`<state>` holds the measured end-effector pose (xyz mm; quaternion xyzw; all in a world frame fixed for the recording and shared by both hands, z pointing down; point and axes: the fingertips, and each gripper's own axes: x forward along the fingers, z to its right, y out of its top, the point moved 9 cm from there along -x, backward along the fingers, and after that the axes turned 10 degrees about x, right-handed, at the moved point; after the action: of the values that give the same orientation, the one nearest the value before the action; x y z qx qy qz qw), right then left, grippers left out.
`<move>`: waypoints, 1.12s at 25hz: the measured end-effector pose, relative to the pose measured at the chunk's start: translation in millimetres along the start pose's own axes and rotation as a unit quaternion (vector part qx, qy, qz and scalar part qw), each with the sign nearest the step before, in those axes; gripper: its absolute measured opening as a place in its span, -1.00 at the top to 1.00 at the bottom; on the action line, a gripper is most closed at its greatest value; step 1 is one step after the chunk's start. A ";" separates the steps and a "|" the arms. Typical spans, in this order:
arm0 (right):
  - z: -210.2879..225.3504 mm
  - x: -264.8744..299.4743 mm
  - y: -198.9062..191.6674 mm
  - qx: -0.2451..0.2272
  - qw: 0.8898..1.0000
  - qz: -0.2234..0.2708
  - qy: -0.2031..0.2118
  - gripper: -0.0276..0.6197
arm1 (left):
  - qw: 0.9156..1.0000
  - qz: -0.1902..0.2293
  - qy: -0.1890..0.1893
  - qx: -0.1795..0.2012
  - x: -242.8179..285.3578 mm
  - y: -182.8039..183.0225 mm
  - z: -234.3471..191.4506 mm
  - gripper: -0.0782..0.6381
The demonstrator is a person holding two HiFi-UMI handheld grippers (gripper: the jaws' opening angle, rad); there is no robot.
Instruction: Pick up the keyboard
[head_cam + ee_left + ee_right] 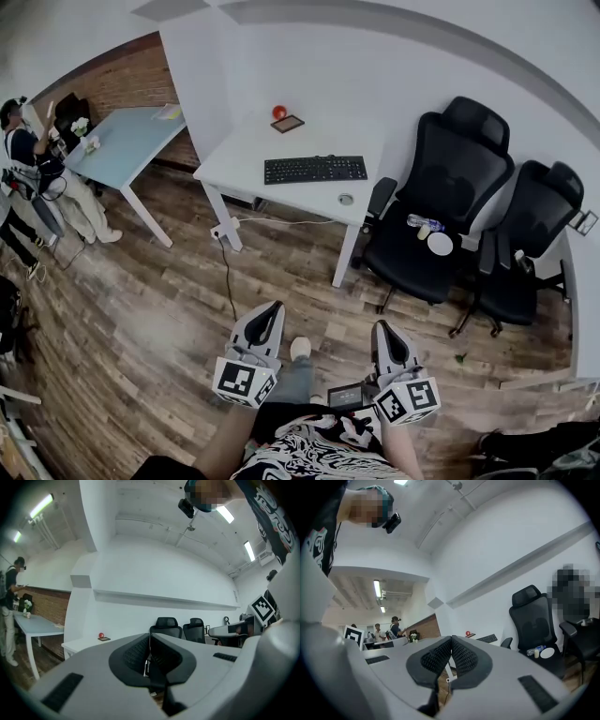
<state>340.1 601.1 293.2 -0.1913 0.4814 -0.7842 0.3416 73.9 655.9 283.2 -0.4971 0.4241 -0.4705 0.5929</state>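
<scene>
A black keyboard (315, 169) lies flat on the white table (234, 161) across the room; in the right gripper view the keyboard (489, 638) shows small beside the table's far end. My left gripper (274, 312) and right gripper (385, 331) are held low over the wooden floor, well short of the table, both pointing level toward it. Each is shut with nothing between its jaws. The left gripper (149, 637) has its ribbed pads pressed together, and so has the right gripper (451, 640).
A red ball (278, 112) and a small dark tablet (288, 123) lie at the table's back. Two black office chairs (439, 202) stand to the right of it, one seat carrying a bottle and a white disc. A cable runs along the floor. A person (42, 178) stands at a blue table (131, 141) on the left.
</scene>
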 end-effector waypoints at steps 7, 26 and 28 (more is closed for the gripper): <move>21.4 32.0 2.6 -0.019 1.000 -0.011 -0.015 0.82 | 1.000 -0.006 -0.011 -0.010 42.2 -11.8 -4.3 0.73; 99.3 272.1 31.8 -0.075 0.995 -0.034 -0.060 0.83 | 1.000 -0.005 -0.003 0.000 236.0 -38.0 -160.4 0.73; 101.2 294.0 28.5 -0.074 0.994 -0.040 -0.065 0.83 | 1.000 0.003 -0.002 -0.007 250.3 -42.4 -174.6 0.73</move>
<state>209.9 317.6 306.4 -0.2860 0.5065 -0.7456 0.3253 -52.0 374.7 290.8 -0.5011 0.4273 -0.4648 0.5918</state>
